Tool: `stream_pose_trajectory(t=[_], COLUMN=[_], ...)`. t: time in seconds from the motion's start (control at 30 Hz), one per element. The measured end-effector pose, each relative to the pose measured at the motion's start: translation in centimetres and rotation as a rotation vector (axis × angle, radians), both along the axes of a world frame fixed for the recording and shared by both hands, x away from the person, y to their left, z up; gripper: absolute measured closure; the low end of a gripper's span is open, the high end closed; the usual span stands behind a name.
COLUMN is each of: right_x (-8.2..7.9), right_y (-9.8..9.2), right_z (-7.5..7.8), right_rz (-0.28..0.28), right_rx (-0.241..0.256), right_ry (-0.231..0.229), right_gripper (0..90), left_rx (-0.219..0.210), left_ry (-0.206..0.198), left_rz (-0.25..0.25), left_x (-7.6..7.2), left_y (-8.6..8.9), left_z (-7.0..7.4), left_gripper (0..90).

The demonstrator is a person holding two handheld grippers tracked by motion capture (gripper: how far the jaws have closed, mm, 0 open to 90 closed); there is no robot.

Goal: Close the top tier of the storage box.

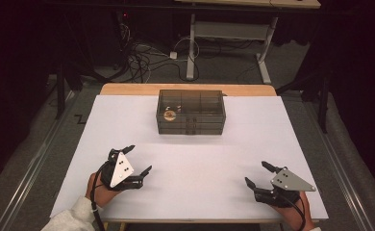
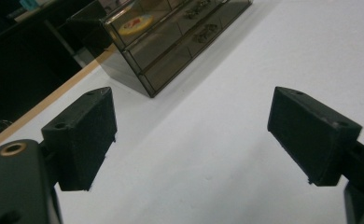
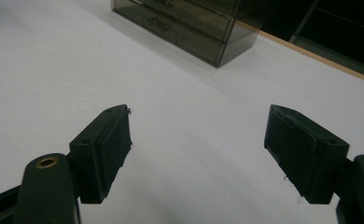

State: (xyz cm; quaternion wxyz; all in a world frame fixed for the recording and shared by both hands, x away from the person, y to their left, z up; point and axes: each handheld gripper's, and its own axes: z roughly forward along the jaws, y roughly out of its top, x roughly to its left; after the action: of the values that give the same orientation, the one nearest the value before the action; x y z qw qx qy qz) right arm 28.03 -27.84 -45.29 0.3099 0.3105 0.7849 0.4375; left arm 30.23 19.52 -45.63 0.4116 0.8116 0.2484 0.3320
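- High view: a smoky see-through drawer box (image 1: 191,111) stands at the far middle of the white table (image 1: 253,144), with a round yellowish thing (image 1: 169,114) showing through its top left part.
- High view: the left gripper (image 1: 138,160) sits near the front left of the table, held in a hand (image 1: 99,190), jaws spread wide and holding nothing. The right gripper (image 1: 257,174) sits near the front right, jaws likewise spread and empty. Both are well apart from the drawer box.
- Left gripper view: the two black jaws stand far apart over bare table (image 2: 227,140). The drawer box (image 2: 171,42) lies ahead at the upper left, its stacked drawer fronts facing this way, and the round yellowish thing (image 2: 137,24) shows in the top layer.
- Right gripper view: the jaws are wide apart above the table (image 3: 45,70), nothing between them. The drawer box (image 3: 194,23) is ahead at the top, well clear of the jaws, close to the wooden table edge (image 3: 311,53).
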Motion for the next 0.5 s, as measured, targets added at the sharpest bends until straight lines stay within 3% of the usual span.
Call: stream_pose_trajectory(t=[0.5], right_x=[0.4], right_y=[0.1], right_z=[0.0], right_rz=[0.014], right_rx=[0.008], right_ry=[0.002], right_gripper=[21.8], left_rx=[0.005], left_ry=[0.07], left_rz=[0.012], left_x=[-1.9], left_y=[0.7], left_z=[-1.1], left_gripper=[14.7])
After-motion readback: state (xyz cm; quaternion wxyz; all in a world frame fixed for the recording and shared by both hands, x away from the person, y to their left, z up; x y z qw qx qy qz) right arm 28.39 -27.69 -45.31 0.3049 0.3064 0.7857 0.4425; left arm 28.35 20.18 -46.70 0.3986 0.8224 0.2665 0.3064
